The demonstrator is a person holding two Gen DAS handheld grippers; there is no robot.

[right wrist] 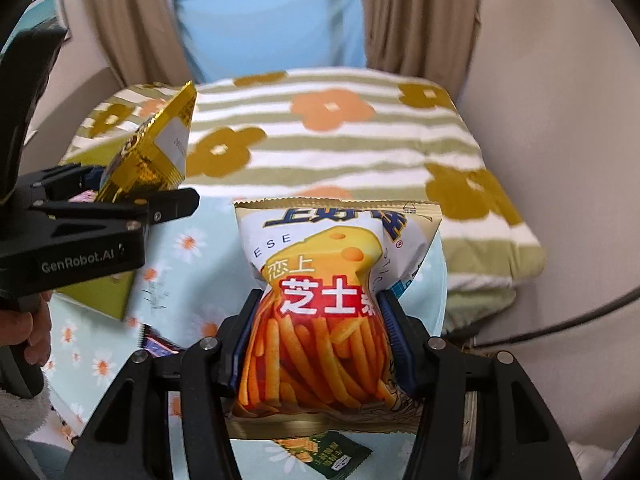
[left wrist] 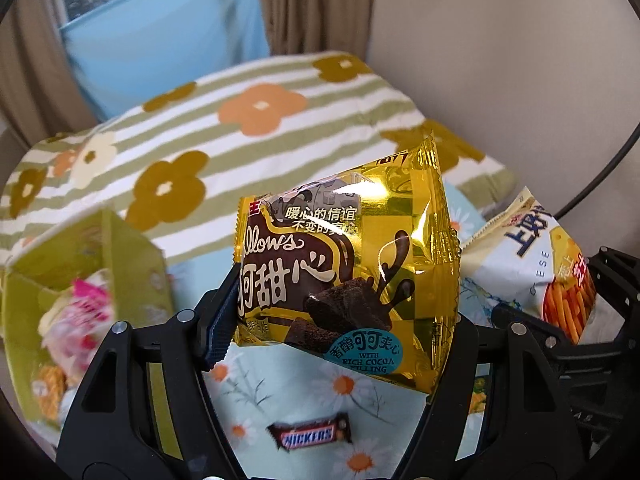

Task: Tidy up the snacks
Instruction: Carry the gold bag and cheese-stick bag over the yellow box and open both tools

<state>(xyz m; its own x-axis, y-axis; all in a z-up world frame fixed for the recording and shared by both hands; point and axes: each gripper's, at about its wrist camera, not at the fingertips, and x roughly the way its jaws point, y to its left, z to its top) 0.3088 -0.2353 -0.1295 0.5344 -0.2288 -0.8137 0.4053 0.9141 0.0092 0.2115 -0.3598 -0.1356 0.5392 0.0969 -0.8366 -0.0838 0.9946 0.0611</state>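
My left gripper (left wrist: 336, 316) is shut on a gold cocoa-filled cake pack (left wrist: 348, 264) and holds it up above the table. Its left pad (left wrist: 218, 312) presses the pack's edge; the right pad is hidden behind the wrapper. My right gripper (right wrist: 320, 340) is shut on a bag of cheese sticks (right wrist: 324, 312), which is squeezed in at the waist between both blue pads. The right wrist view shows the left gripper (right wrist: 172, 204) with the gold pack (right wrist: 156, 148) at the left. The left wrist view shows the cheese bag (left wrist: 528, 264) at the right.
A green box (left wrist: 80, 280) with several wrapped snacks stands at the left. On the daisy-print tablecloth (left wrist: 280, 392) lie a Snickers bar (left wrist: 310, 434), a dark green packet (right wrist: 324, 450) and a blue wrapper (right wrist: 158, 344). Behind is a flowered striped blanket (right wrist: 340, 148). A person's hand (right wrist: 32, 332) grips the left handle.
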